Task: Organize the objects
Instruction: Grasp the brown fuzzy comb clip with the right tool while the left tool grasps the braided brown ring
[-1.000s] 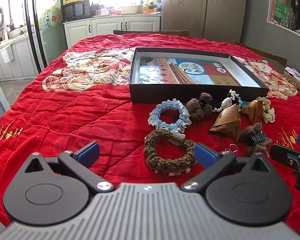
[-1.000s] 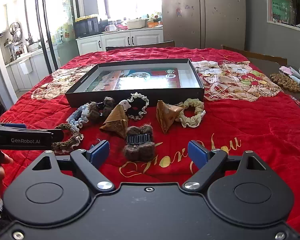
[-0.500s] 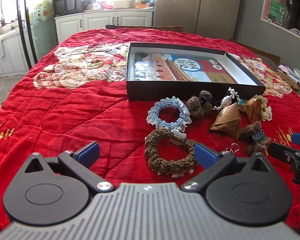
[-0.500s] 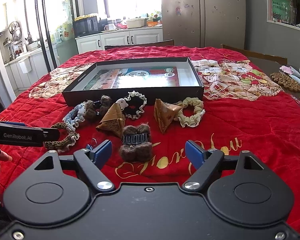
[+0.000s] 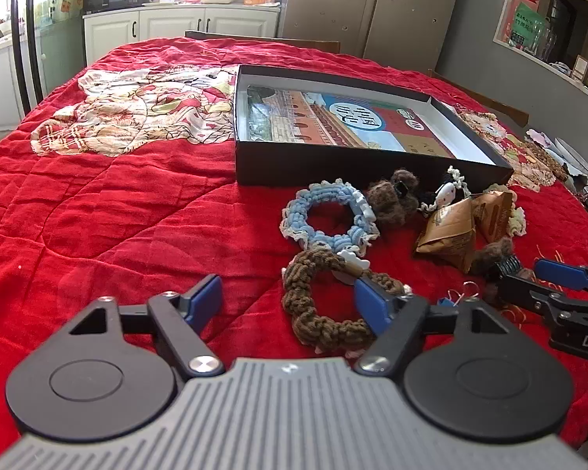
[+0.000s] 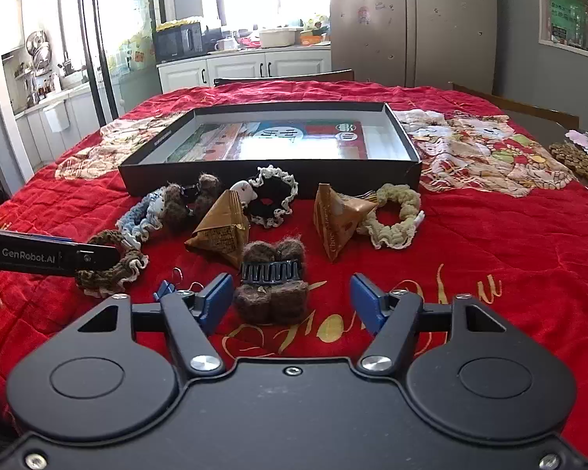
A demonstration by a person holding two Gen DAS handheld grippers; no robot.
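My left gripper [image 5: 286, 301] hovers low over a brown braided scrunchie [image 5: 325, 331] on the red quilt. Its jaws are closing. The ring's left half lies between the pads and the right pad [image 5: 368, 305] sits over its right side, with no squeeze visible. My right gripper [image 6: 290, 301] straddles a brown furry hair claw [image 6: 272, 282]. Its jaws are closing too, and small gaps remain beside both pads. An open black box [image 6: 270, 172] with a printed sheet inside lies just behind the items.
Between the box and the grippers lie a blue scrunchie [image 5: 329, 215], a second furry claw [image 5: 396, 196], a black white-trimmed scrunchie [image 6: 272, 196], two brown pyramid packets [image 6: 219, 231] [image 6: 333, 219] and a cream scrunchie [image 6: 396, 215]. A small blue clip [image 6: 164, 288] lies by my right gripper's left finger.
Both grippers' jaws have narrowed. Each gripper came forward and lower, the left onto the brown scrunchie, the right around the furry claw. No item has shifted.
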